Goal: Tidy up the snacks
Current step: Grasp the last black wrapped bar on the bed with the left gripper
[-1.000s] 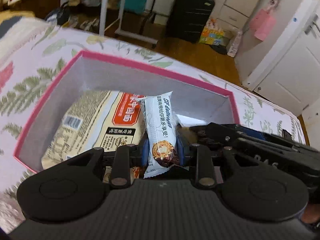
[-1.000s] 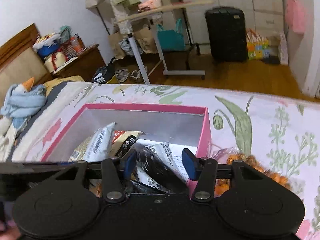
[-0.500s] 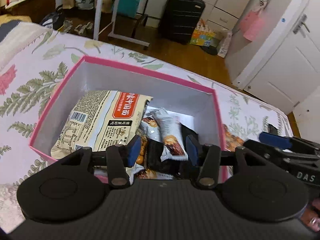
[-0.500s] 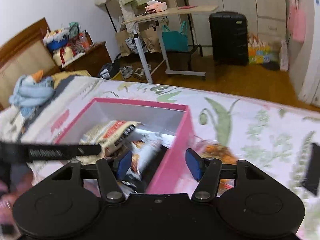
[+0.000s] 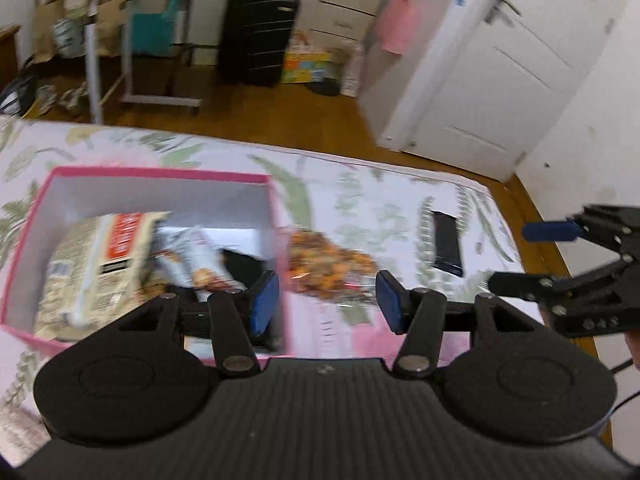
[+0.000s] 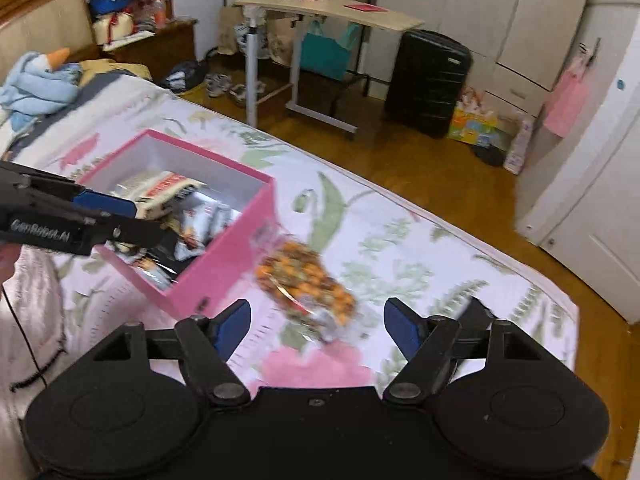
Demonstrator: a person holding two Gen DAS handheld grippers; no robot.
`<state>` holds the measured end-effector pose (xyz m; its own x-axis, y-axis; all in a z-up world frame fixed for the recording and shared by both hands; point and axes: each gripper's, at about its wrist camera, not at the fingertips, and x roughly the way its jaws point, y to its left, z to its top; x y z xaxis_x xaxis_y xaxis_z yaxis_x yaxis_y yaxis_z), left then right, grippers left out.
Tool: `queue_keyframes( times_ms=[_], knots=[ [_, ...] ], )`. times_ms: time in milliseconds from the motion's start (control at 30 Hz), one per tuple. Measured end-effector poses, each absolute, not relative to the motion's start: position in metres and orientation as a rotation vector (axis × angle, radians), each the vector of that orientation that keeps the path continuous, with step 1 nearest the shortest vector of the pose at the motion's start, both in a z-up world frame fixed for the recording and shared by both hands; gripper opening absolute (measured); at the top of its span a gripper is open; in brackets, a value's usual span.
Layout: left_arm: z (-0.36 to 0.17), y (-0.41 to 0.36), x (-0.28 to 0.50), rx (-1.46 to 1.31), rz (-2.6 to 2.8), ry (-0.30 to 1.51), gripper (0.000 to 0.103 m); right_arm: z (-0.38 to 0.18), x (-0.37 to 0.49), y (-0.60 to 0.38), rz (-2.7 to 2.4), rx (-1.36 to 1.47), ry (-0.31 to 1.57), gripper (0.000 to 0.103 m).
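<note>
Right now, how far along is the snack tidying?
Mostly done: the pink cardboard box already holds several packets, including a large beige bag. Nothing is in hand; the left gripper and right gripper are open. Left on the bedspread: a clear bag of orange snacks and a black packet.

Glossy clear-plastic snack bag, matt cardboard box

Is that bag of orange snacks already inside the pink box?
No, the bag of orange snacks lies on the bedspread beside the pink box.
</note>
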<state>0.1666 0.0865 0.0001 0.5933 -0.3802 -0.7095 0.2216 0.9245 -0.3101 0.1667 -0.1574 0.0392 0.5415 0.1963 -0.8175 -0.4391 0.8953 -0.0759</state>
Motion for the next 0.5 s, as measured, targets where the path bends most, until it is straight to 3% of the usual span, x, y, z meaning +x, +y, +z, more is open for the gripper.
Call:
queue_keyframes(
  times_ms=[500],
  knots=[
    [-0.057, -0.053, 0.231, -0.162, -0.481, 0.867, 0.054, -0.089, 0.214, -0.277, 0.181, -0.016, 0.848, 0.079]
  ],
)
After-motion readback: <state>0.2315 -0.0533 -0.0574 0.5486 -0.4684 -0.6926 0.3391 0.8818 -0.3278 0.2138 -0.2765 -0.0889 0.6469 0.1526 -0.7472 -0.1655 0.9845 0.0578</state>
